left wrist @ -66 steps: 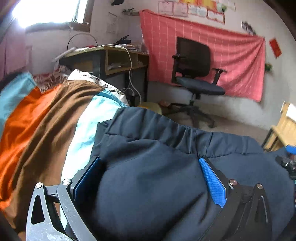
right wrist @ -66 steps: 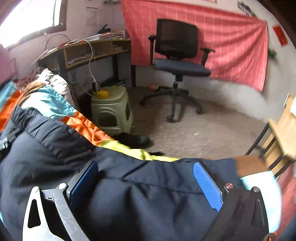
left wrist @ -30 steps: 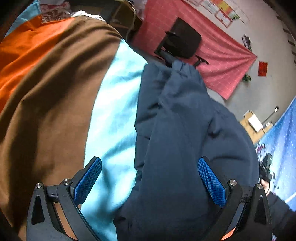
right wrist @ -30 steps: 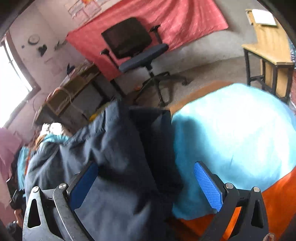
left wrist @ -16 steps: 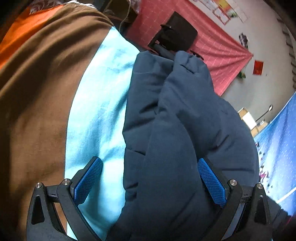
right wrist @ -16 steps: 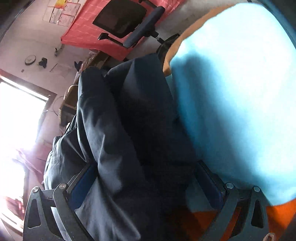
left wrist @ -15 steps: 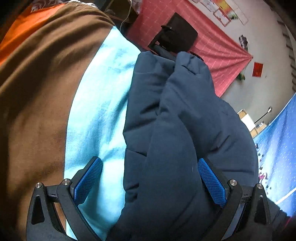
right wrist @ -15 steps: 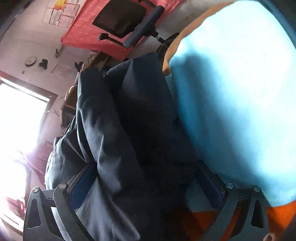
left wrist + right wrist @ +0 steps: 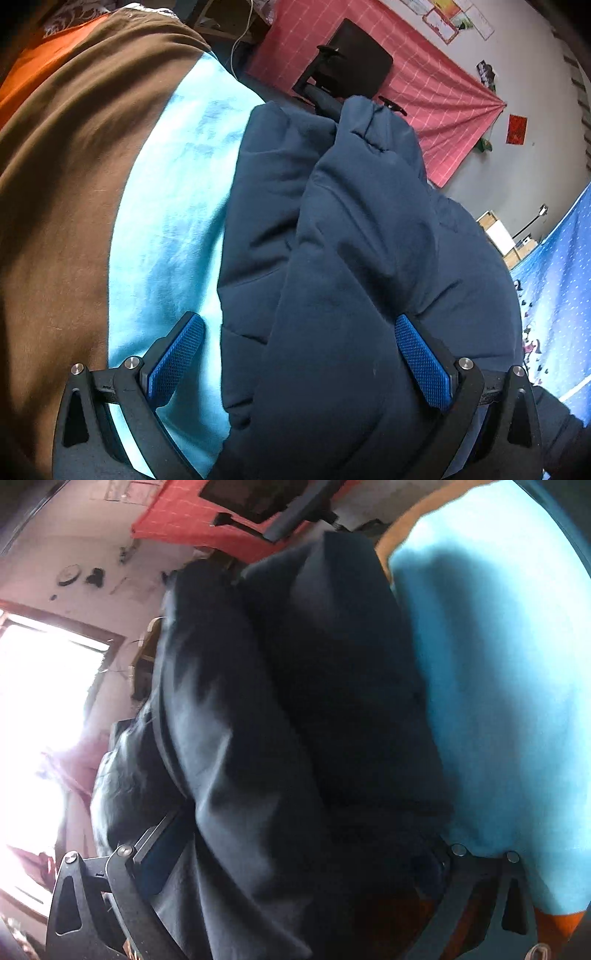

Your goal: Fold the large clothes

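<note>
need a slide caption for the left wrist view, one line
Open left gripper over a bunched navy jacket lying on a striped blanket, office chair behind.

A striped blanket [image 9: 166, 206] covers the bed, with bands of orange, brown and pale blue; the pale blue band [image 9: 498, 701] shows in the right wrist view too. Past the bed's far edge stands a black office chair [image 9: 354, 70] before a pink checked cloth [image 9: 436, 110] hung on the wall. A small red square [image 9: 516, 129] hangs beside it. A bright window [image 9: 40, 709] glares at left.
</note>
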